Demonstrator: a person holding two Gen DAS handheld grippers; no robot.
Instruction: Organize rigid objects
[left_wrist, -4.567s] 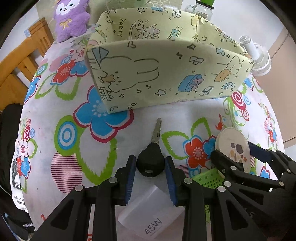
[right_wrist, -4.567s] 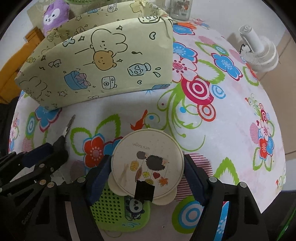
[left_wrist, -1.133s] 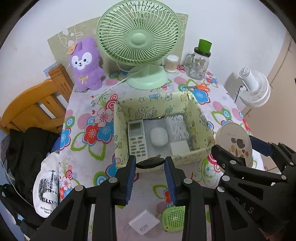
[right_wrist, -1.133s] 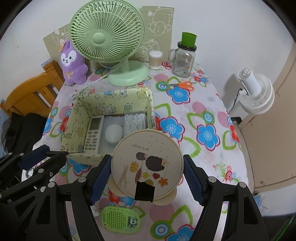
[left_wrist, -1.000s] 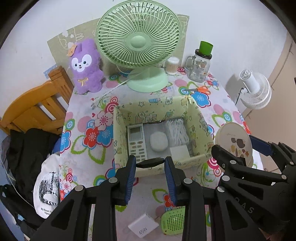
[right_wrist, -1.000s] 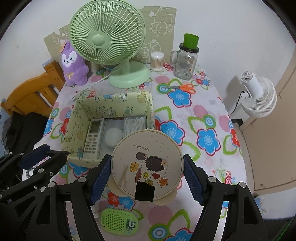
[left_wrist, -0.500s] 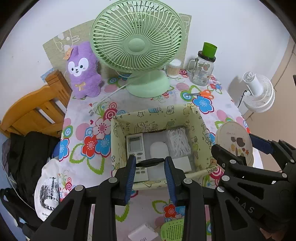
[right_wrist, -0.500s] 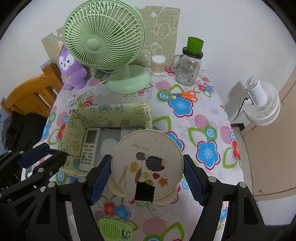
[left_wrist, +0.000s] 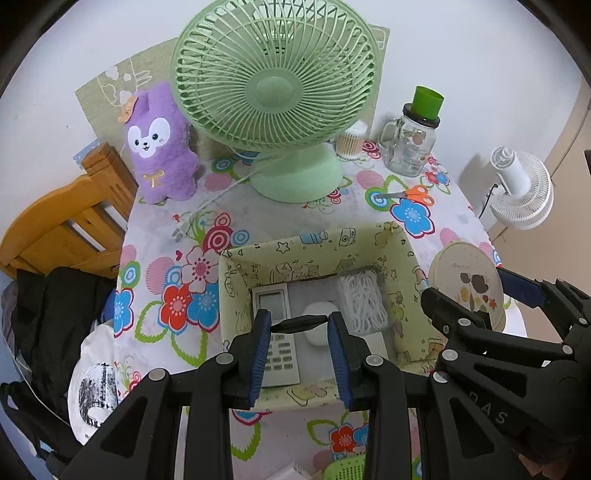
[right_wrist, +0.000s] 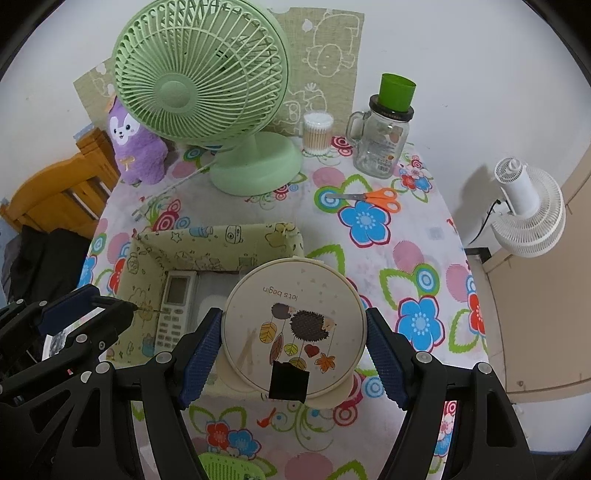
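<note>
- I have both grippers loaded and held above the storage box (left_wrist: 314, 254), so I judge this as the drop-in step of tidying the loose items
- My left gripper (left_wrist: 299, 325) is clamped on the black key (left_wrist: 299, 324), which spans edge-on between the 2 blue pads; it hangs over the box interior, above the remote control (left_wrist: 275, 332) and the white oval case (left_wrist: 319, 326)
- From the right wrist view, the key's metal blade sticks out toward the remote's side of the box
- My right gripper (right_wrist: 294, 328) is closed on the round hedgehog-print case (right_wrist: 293, 326), gripped across its width; the case sits over the box's right-hand portion, with the box's right wall just beyond its top rim
- The box already holds the remote, the oval case and a coiled white cable (left_wrist: 364, 301), so free floor is scarce
- Next, I think the left should lower the key toward the grey floor (left_wrist: 314, 290) between remote and cable, then let go
- I would hold the right clear meanwhile, since the 2 tools sit close together
- The round case looks too wide to lie flat in the remaining gap; I would tilt it against a wall
</note>
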